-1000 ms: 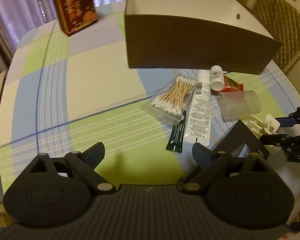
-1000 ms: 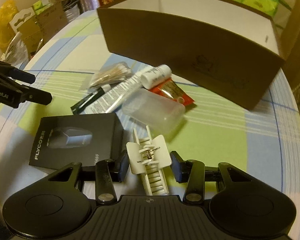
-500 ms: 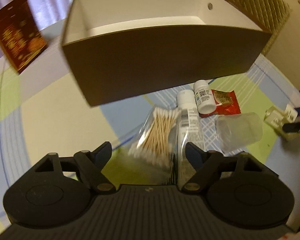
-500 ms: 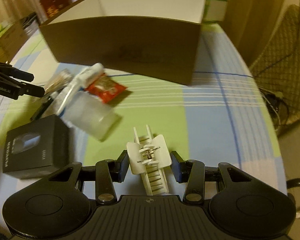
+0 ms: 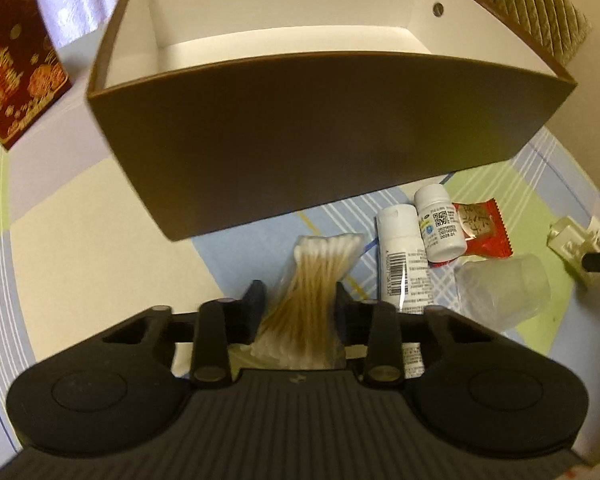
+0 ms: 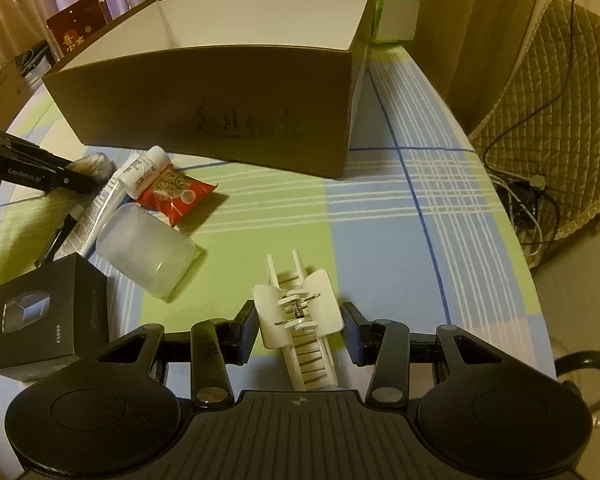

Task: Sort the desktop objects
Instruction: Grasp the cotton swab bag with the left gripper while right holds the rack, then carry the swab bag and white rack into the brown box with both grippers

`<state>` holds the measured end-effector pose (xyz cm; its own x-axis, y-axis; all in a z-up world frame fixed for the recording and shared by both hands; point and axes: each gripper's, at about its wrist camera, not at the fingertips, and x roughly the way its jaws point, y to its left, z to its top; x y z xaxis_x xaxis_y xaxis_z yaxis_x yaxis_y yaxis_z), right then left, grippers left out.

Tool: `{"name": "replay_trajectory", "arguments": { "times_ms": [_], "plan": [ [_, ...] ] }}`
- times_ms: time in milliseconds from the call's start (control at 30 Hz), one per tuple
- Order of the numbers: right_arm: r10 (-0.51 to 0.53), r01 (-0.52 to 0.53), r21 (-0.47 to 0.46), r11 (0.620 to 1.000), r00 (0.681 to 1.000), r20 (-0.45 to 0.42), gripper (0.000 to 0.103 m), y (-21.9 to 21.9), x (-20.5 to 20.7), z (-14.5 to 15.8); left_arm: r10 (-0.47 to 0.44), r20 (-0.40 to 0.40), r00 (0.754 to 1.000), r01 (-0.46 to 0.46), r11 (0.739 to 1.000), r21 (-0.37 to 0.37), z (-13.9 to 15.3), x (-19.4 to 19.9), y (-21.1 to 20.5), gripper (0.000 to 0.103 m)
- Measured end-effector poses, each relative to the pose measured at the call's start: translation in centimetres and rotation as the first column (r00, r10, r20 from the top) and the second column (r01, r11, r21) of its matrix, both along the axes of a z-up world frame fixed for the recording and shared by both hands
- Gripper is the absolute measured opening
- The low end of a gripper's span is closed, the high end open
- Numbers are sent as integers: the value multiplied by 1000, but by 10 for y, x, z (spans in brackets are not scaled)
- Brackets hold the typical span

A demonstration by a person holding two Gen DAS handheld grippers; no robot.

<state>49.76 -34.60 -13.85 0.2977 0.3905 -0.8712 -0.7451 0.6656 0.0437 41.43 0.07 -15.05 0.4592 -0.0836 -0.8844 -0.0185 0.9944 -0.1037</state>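
Checked in pale green, blue and cream, a tablecloth (image 6: 380, 208) covers the round table on which everything is laid. Between the fingers of the left gripper (image 5: 300, 304) a clear bag of wooden-stemmed cotton swabs (image 5: 316, 276) is clamped at its waist. Beside it, toward the table's right edge, a white printed tube (image 5: 404, 256), a small white pill bottle (image 5: 438, 224), a red snack sachet (image 5: 484, 230) and a frosted translucent plastic cup (image 5: 504, 286) are gathered. A white plastic claw hair clip (image 6: 300, 316) is held between the closed-in fingers of the right gripper (image 6: 300, 326), above the cloth near the table's front edge. A black printed carton (image 6: 48, 316) is seen at the left. Behind all, toward the far edge, a large open brown cardboard box with white inner walls (image 6: 220, 92) is set.
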Motion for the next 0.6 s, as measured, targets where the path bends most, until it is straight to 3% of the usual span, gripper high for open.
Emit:
{"name": "replay_trajectory", "arguments": {
  "times_ms": [200,600],
  "plan": [
    [16,-16,-10,1000,1000,10,41,5,-2,-1,19,-16,1000,-19,999,39,1,-18,-3,19],
    [14,-14,-13,1000,1000,18,41,7,-10,1,92,-24,995,-90,993,82,21,-46,7,17]
  ]
}}
